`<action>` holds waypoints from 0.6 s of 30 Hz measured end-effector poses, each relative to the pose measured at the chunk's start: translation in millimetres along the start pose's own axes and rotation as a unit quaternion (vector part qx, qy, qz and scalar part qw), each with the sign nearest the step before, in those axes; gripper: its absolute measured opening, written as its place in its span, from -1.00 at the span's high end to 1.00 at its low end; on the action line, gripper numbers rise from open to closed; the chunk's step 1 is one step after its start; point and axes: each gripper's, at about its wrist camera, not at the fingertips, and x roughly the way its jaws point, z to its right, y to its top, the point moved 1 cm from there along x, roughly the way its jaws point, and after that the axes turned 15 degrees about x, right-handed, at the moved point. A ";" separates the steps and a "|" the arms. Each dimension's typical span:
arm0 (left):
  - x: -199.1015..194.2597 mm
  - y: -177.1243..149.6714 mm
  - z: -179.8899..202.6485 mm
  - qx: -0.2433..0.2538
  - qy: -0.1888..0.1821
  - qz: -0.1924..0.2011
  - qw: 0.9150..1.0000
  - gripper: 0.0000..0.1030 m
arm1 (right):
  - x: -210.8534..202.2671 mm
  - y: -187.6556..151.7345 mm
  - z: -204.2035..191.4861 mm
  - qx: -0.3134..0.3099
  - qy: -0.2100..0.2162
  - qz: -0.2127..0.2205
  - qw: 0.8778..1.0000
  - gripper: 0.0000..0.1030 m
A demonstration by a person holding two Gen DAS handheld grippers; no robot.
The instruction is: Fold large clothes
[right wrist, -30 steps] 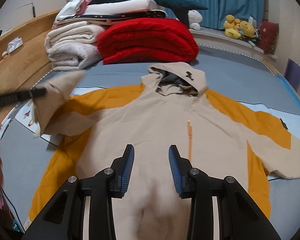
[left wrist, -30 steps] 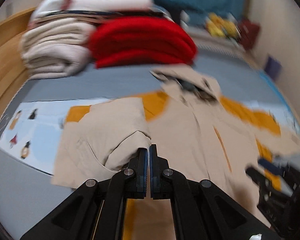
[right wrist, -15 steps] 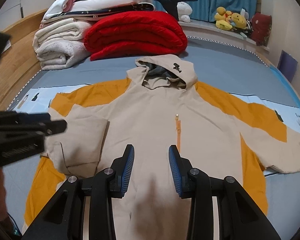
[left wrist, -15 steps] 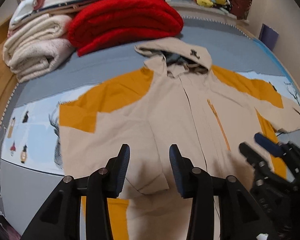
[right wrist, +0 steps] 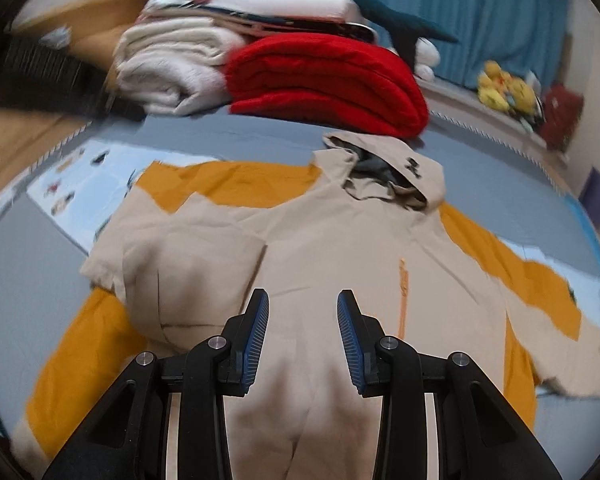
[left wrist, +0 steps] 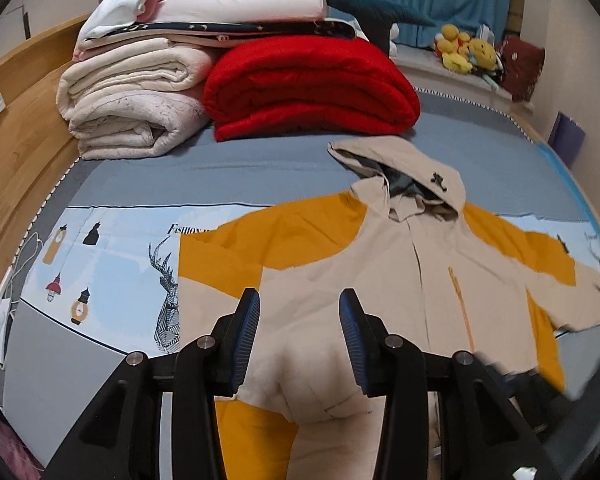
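A beige and orange hooded jacket (left wrist: pixel 380 280) lies face up on the bed, hood toward the far side; it also shows in the right wrist view (right wrist: pixel 340 248). Its left sleeve (left wrist: pixel 292 352) is folded in over the body. The right sleeve (left wrist: pixel 572 280) lies spread out to the right. My left gripper (left wrist: pixel 299 340) is open and empty above the folded sleeve. My right gripper (right wrist: pixel 302 340) is open and empty above the jacket's lower middle. A blurred dark shape (left wrist: pixel 580 392) at the lower right of the left wrist view is the right gripper.
Folded cream blankets (left wrist: pixel 132 112) and a red blanket (left wrist: pixel 312 88) are stacked at the head of the bed. A printed light-blue sheet (left wrist: pixel 112 252) lies under the jacket. A wooden bed frame (left wrist: pixel 16 140) runs along the left. Plush toys (left wrist: pixel 464 52) sit on the far ledge.
My left gripper let go of the left sleeve, which now lies folded over the body, and opened and drew back. My right gripper stayed open and shifted left over the jacket.
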 end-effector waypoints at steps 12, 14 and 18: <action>-0.9 -0.3 -40.4 -0.038 -0.009 -0.008 0.999 0.25 | 82.6 -45.9 -129.3 -0.213 -0.009 -0.042 0.976 -0.07; -0.9 -2.8 -49.6 -0.044 -0.007 -0.010 0.999 0.25 | 90.4 -53.0 -140.1 -0.244 -0.015 -0.048 0.968 -0.07; -2.8 -5.9 -69.4 -0.055 -0.008 -0.009 0.998 0.25 | 93.0 -60.2 -152.8 -0.287 -0.010 -0.045 0.957 0.14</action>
